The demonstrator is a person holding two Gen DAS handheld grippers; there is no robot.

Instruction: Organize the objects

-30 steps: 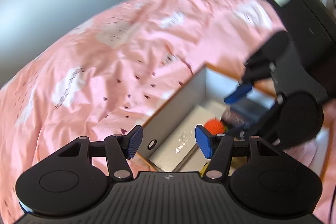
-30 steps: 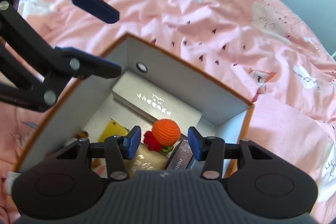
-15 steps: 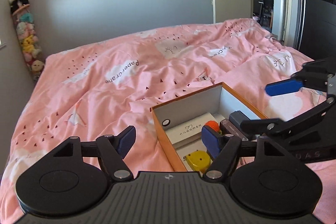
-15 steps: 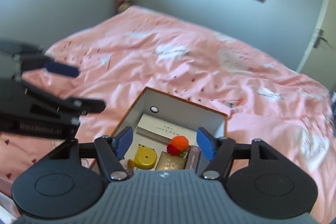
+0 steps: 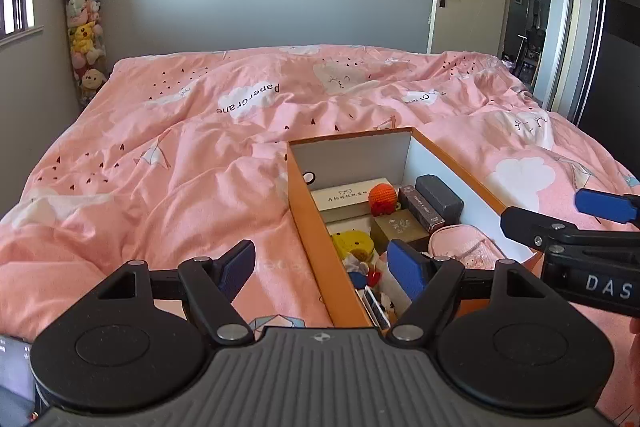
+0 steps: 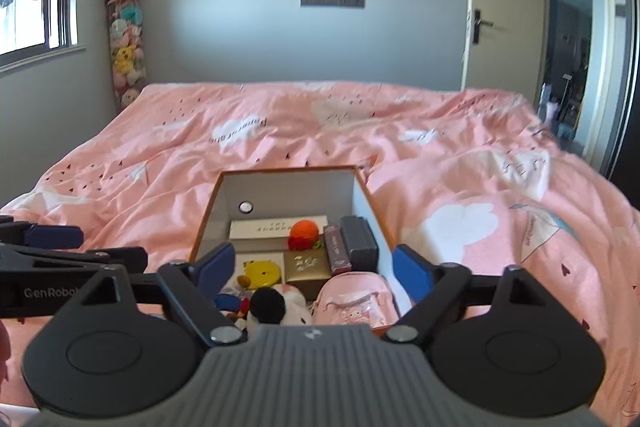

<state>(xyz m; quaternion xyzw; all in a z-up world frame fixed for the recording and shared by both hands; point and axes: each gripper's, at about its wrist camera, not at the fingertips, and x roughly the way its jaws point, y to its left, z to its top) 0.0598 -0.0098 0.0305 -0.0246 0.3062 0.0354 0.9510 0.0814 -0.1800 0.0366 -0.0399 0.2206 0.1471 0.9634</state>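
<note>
An open orange cardboard box with white inner walls (image 6: 362, 205) lies on the pink duvet with white cloud prints (image 6: 460, 163), near the foot edge of the bed. Against the box's far wall sits a flat white carton with small print (image 6: 276, 227), and touching its right end is an orange crocheted ball (image 6: 305, 230). Right of the ball a dark red slim box (image 6: 338, 249) and a dark grey rectangular case (image 6: 359, 241) lie side by side along the right wall. Nearer are a gold square box (image 6: 307, 266), a yellow round tape measure (image 6: 262, 271), a pink zipped pouch (image 6: 352, 301) and a black-and-white plush toy (image 6: 276, 307). The right gripper (image 6: 313, 267) hangs over the box's near end, its blue pads spread wide with nothing pinched; its jaws have just been opening. The left gripper (image 5: 322, 267) straddles the box's left wall, jaws likewise just opened wide and empty. A tall clear tube of plush toys (image 5: 85, 27) stands in the room's far left corner.
</note>
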